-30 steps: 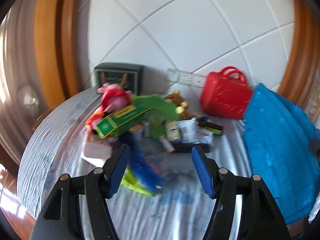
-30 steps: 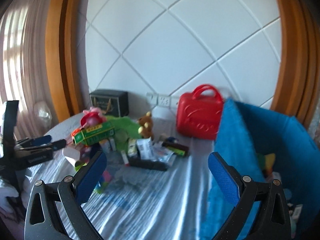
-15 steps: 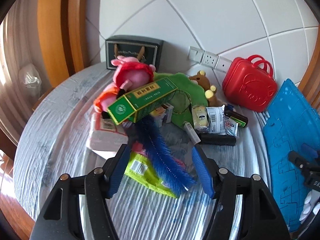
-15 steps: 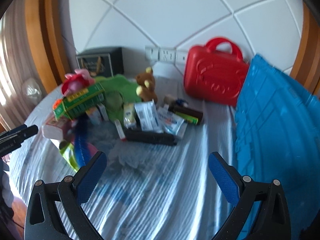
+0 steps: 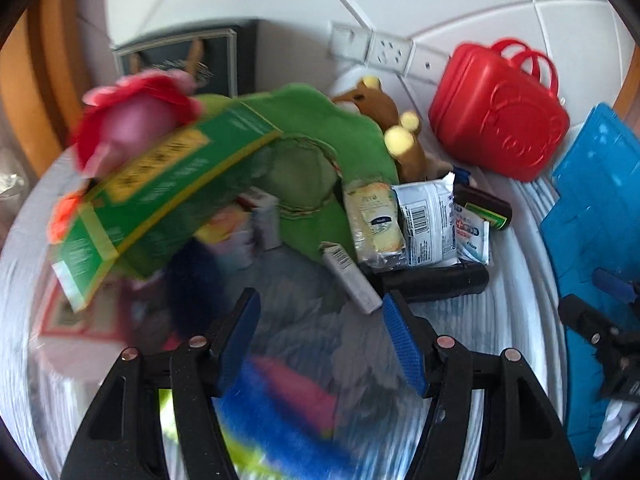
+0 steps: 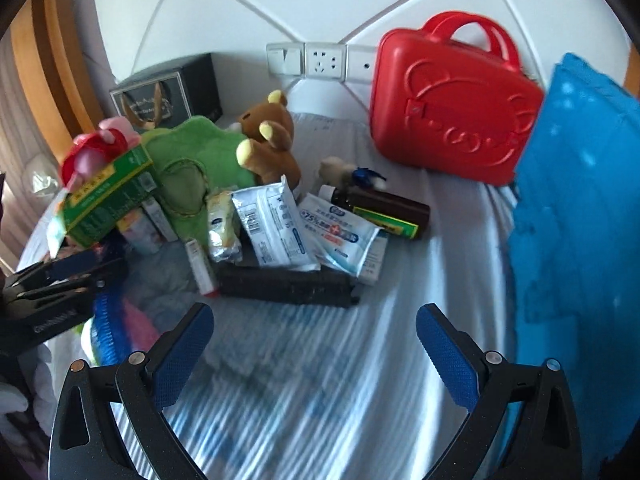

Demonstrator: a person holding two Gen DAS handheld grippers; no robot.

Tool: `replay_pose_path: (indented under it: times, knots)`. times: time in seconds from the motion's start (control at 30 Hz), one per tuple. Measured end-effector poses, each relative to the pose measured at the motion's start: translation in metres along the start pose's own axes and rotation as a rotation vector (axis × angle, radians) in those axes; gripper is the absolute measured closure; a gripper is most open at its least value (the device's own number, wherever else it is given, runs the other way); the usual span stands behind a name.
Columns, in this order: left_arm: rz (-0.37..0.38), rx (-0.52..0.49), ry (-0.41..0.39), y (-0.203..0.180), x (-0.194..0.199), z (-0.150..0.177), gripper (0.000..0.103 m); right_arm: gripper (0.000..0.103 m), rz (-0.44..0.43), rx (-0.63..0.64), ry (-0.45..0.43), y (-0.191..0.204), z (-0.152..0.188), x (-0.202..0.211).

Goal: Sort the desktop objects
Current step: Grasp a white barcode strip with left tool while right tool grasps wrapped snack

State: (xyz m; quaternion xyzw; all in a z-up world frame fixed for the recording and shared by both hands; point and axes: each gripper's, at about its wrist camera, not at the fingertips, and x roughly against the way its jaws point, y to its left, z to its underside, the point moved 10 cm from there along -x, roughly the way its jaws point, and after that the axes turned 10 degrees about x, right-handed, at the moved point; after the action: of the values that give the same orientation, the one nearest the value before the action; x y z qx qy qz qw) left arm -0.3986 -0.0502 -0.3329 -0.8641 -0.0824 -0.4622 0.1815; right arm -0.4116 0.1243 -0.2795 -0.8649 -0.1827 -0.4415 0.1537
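A pile of objects lies on the striped tablecloth (image 6: 304,392): a green box (image 6: 108,196), a green plush (image 6: 196,160), a brown teddy bear (image 6: 268,140), white wipe packets (image 6: 276,228), a brown bottle (image 6: 384,208), a black bar (image 6: 288,286) and a small white tube (image 5: 352,280). My left gripper (image 5: 320,340) is open, low over the pile's near edge, above a blurred blue brush (image 5: 272,412). My right gripper (image 6: 316,356) is open and empty over bare cloth in front of the black bar. The left gripper also shows in the right wrist view (image 6: 48,292).
A red plastic case (image 6: 452,116) stands at the back right. A blue bin (image 6: 580,216) stands at the right edge. A dark box (image 6: 168,92) sits against the wall at the back left, next to wall sockets (image 6: 324,60).
Both grippers have moved forward and down toward the pile. The left gripper now hovers close over the blue brush and tube; its view is motion-blurred.
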Motion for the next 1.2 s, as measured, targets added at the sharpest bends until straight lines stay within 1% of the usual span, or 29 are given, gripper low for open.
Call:
replay_pose_path:
  times: [0.03,0.07,0.1,0.2,0.33,0.37,0.4,0.43,0.47,0.53,0.57,0.7,0.83,0.93,0.97,1.0,1.03,1.07,1.1,1.17,1.2]
  knots:
    - [0.003,-0.004,0.011,-0.004,-0.010,-0.002,0.047,0.018,0.002,0.003,0.007,0.001,-0.002,-0.012]
    - [0.004,-0.009,0.025,-0.008,-0.023,-0.003,0.050,0.026,-0.002,0.002,0.013,0.002,-0.003,-0.020]
    - [0.005,-0.016,0.042,-0.013,-0.035,-0.004,0.051,0.036,-0.014,-0.003,0.026,0.004,-0.004,-0.032]
    - [0.005,-0.023,0.084,-0.021,-0.067,-0.002,0.051,0.037,-0.043,-0.010,0.046,0.012,-0.007,-0.055]
    - [0.050,0.001,0.161,-0.028,-0.102,0.007,0.052,0.036,-0.075,-0.006,0.044,0.023,-0.019,-0.078]
    - [0.061,0.015,0.177,-0.027,-0.111,0.009,0.057,0.036,-0.076,-0.003,0.045,0.025,-0.023,-0.083]
    - [0.098,0.043,0.157,-0.027,-0.112,0.005,0.061,0.036,-0.080,0.004,0.045,0.028,-0.026,-0.087]
    - [0.099,0.051,0.153,-0.024,-0.114,0.003,0.066,0.036,-0.087,0.009,0.045,0.032,-0.029,-0.090]
    - [0.076,0.041,0.156,-0.021,-0.116,0.003,0.071,0.037,-0.093,0.013,0.045,0.035,-0.031,-0.093]
    - [0.060,0.024,0.147,-0.017,-0.117,0.003,0.072,0.041,-0.112,0.031,0.046,0.045,-0.036,-0.099]
    - [0.023,0.008,0.142,-0.011,-0.117,0.004,0.074,0.041,-0.123,0.037,0.046,0.050,-0.038,-0.101]
    - [-0.046,0.011,0.108,0.014,-0.114,-0.001,0.075,0.041,-0.193,0.046,0.049,0.075,-0.046,-0.114]
    - [-0.044,0.049,0.121,0.031,-0.116,-0.003,0.075,0.041,-0.225,0.055,0.065,0.092,-0.051,-0.133]
    - [-0.033,0.050,0.128,0.031,-0.118,0.000,0.075,0.041,-0.272,0.039,0.084,0.104,-0.053,-0.147]
    - [-0.035,0.045,0.120,0.029,-0.118,0.000,0.075,0.042,-0.267,0.045,0.085,0.106,-0.055,-0.152]
    - [-0.033,0.043,0.121,0.028,-0.118,0.000,0.075,0.044,-0.258,0.050,0.086,0.108,-0.056,-0.156]
    - [-0.033,0.042,0.120,0.026,-0.118,0.001,0.075,0.049,-0.247,0.053,0.085,0.109,-0.058,-0.161]
    - [-0.029,0.036,0.123,0.024,-0.117,0.002,0.078,0.055,-0.238,0.053,0.085,0.109,-0.059,-0.164]
    - [-0.026,0.033,0.125,0.022,-0.117,0.002,0.086,0.069,-0.237,0.055,0.089,0.109,-0.059,-0.167]
    - [-0.024,0.026,0.122,0.018,-0.113,0.004,0.086,0.072,-0.251,0.054,0.089,0.111,-0.057,-0.166]
    - [-0.023,0.019,0.114,0.016,-0.110,0.004,0.086,0.076,-0.253,0.057,0.084,0.111,-0.055,-0.164]
